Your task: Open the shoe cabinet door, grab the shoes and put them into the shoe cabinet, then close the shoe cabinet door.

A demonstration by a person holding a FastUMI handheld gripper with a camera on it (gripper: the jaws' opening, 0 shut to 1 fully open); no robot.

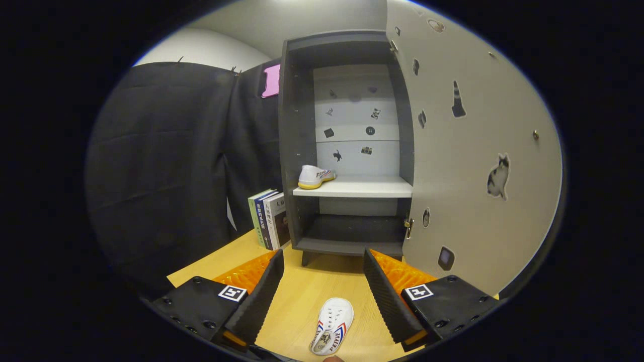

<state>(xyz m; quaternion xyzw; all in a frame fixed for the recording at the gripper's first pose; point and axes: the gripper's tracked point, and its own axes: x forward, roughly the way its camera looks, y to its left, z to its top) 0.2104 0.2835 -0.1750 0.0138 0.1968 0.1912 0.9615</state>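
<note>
**Cabinet open, one shoe shelved, one on the tabletop**

The tongs [323, 286] stood apart and empty, bare tabletop [302, 296] between them and the shoe cabinet [347, 151]. Its door [478, 151] swung wide to the right, leaving the opening free. One shoe [315, 176] sat at the left front edge of the white shelf [359, 188], apparently lengthwise left to right. The other shoe [332, 327] lay between the fingers, long axis running near to far. Books [269, 218] stood left of the cabinet.
</note>
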